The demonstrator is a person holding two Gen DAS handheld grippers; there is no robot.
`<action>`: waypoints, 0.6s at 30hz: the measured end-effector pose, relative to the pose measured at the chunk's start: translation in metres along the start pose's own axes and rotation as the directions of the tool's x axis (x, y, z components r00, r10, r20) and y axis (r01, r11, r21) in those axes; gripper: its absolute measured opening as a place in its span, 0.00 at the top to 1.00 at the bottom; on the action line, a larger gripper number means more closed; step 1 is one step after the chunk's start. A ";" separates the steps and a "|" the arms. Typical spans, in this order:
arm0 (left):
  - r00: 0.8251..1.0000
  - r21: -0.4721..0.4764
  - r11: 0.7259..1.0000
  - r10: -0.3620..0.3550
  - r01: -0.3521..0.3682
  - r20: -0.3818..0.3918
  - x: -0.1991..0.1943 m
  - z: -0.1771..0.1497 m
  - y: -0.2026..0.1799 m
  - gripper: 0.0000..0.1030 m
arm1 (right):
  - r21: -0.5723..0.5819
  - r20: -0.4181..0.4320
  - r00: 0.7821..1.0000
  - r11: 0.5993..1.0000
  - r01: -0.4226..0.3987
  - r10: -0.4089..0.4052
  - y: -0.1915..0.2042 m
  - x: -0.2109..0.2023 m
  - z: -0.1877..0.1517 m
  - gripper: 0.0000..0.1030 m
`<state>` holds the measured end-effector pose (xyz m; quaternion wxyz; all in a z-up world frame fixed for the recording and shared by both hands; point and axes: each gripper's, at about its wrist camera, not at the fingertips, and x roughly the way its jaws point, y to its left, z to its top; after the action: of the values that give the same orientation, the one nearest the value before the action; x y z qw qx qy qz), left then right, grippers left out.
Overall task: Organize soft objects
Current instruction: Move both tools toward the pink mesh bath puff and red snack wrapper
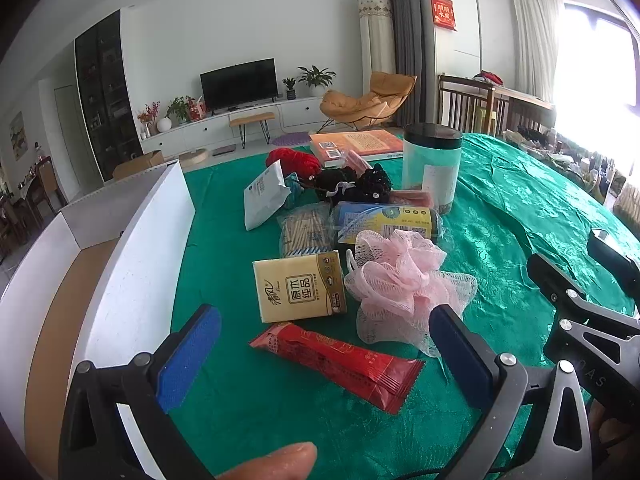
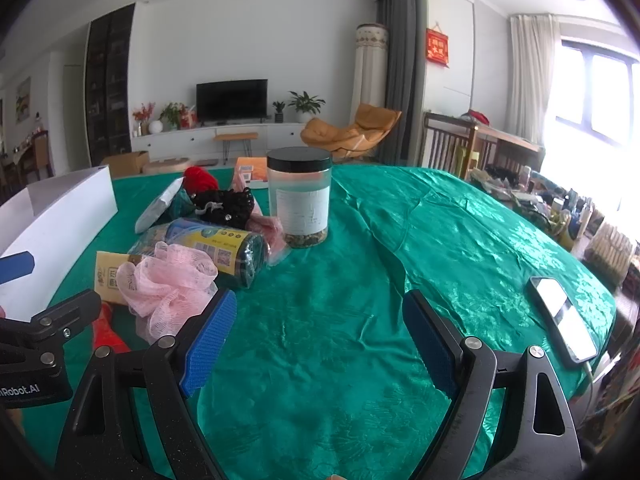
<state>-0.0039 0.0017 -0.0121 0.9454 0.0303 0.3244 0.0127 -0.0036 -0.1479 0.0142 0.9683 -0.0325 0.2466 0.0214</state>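
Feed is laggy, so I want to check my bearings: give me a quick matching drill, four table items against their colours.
Things:
1. bath pouf
2. tissue pack
3. long snack wrapper
4. jar lid

Colours:
A. red
B. black
C. pink
D. pale yellow

Pairs: 1-C, 2-D, 3-A, 4-B

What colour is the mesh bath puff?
Pale pink bath puff, clearest in the left wrist view.
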 end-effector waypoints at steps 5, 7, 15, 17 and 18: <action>1.000 0.002 1.000 0.003 -0.003 -0.012 0.002 -0.001 -0.001 0.00 | 0.002 0.002 1.000 1.000 -0.001 0.001 0.001 0.000 0.000 0.15; 1.000 0.003 1.000 0.004 -0.004 -0.012 0.002 -0.002 0.000 0.00 | 0.003 0.002 1.000 1.000 -0.002 0.002 0.001 0.000 0.000 0.15; 1.000 -0.001 1.000 0.011 -0.011 -0.027 0.004 -0.004 0.002 0.00 | -0.004 0.003 1.000 1.000 -0.009 0.009 0.001 -0.002 0.001 0.15; 0.999 0.001 1.000 0.015 -0.015 -0.032 0.006 -0.005 0.003 0.00 | -0.003 0.002 1.000 1.000 -0.009 0.009 0.001 -0.002 0.001 0.15; 0.999 0.002 1.000 0.016 -0.016 -0.035 0.006 -0.006 0.003 0.00 | -0.004 0.001 1.000 1.000 -0.009 0.009 0.002 -0.001 0.001 0.15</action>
<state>-0.0023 0.0051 -0.0202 0.9394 0.0332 0.3406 0.0205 -0.0042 -0.1462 0.0160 0.9683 -0.0332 0.2461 0.0263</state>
